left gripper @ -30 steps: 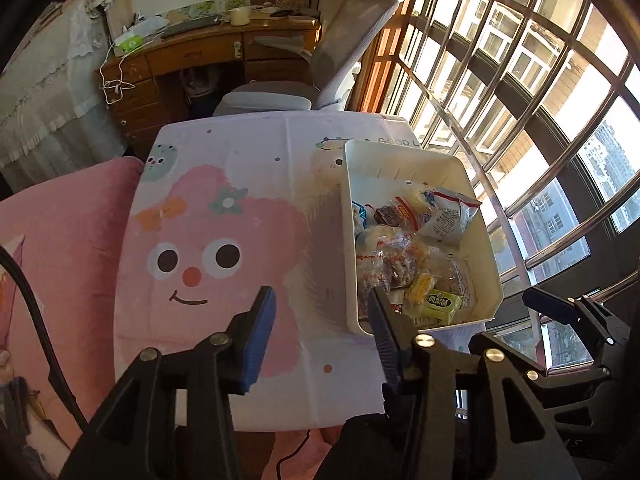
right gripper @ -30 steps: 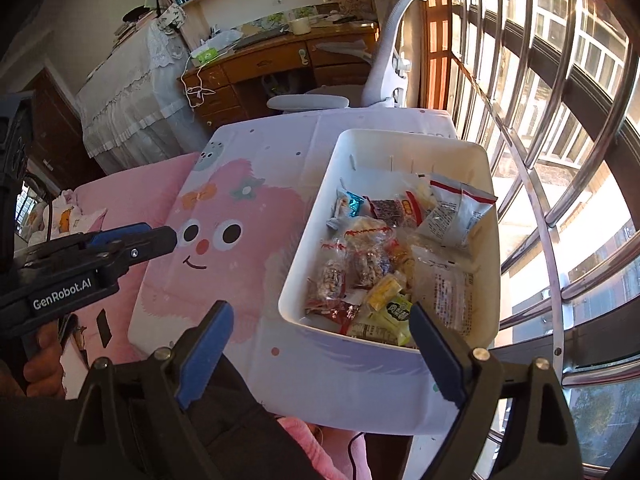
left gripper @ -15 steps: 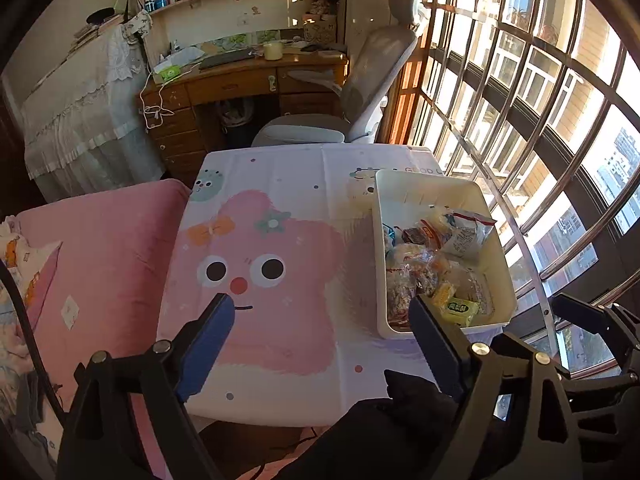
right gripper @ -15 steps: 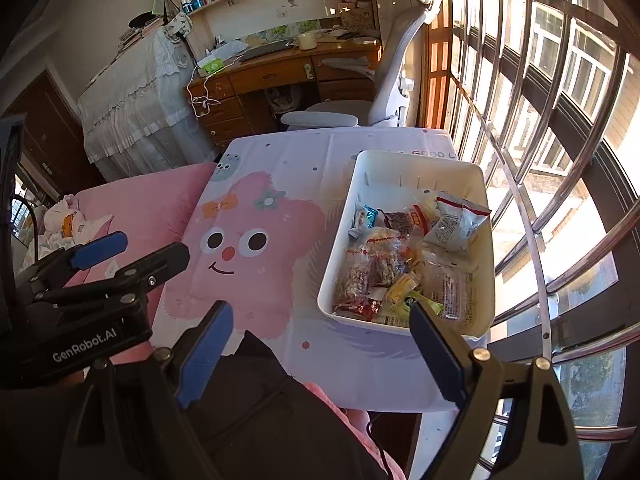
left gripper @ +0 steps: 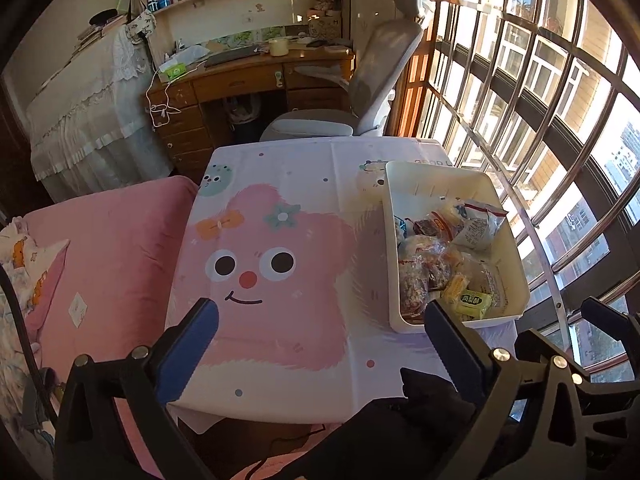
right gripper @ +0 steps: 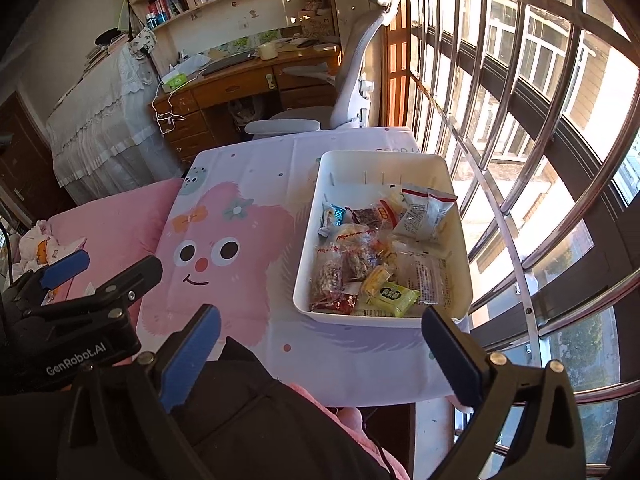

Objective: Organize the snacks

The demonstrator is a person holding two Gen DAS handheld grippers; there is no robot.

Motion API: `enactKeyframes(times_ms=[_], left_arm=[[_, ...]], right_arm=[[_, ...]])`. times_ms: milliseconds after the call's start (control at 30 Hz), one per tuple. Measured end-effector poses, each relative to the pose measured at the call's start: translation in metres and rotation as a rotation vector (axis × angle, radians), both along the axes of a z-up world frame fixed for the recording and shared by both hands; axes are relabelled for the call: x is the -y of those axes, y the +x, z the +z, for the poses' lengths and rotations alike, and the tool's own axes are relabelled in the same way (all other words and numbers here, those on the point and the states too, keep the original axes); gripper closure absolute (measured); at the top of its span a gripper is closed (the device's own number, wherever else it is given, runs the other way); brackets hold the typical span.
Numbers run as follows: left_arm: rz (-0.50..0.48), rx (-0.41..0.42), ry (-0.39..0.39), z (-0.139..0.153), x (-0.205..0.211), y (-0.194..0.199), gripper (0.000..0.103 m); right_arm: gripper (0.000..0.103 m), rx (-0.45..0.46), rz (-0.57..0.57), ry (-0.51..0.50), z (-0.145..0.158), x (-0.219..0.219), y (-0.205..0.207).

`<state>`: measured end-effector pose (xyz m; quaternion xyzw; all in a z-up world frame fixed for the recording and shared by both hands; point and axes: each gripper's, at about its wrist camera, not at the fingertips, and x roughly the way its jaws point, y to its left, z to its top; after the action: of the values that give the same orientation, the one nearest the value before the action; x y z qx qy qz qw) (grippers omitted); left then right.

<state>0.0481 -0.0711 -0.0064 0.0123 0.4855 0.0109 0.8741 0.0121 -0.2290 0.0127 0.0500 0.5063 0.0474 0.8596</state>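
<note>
Snacks sat binned by the window.
White bin (right gripper: 310, 280) of wrapped snacks (right gripper: 372, 256) on the cartoon-clothed table (right gripper: 256, 184); both hand-held grippers, left (left gripper: 320, 344) and right (right gripper: 320, 354), were opening, empty.

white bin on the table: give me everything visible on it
The white bin is a rectangular, open-topped tray, plastic by its look, with rounded corners, a rolled rim and small slots along its far wall. It sits flat on the cartoon-print tablecloth, at the window side of the table. Its near half holds a pile of wrapped snacks; the far end is bare. Neither gripper touches it.
</note>
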Motion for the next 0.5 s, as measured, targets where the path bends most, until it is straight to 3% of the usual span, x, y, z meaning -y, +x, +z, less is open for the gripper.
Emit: enactKeyframes(times_ms=[500], left_arm=[[0.02, -0.011, -0.006, -0.0045, -0.0096, -0.002, 0.001]], right_arm=[[0.002, -0.026, 0.021, 0.006, -0.0051, -0.0083, 0.0017]])
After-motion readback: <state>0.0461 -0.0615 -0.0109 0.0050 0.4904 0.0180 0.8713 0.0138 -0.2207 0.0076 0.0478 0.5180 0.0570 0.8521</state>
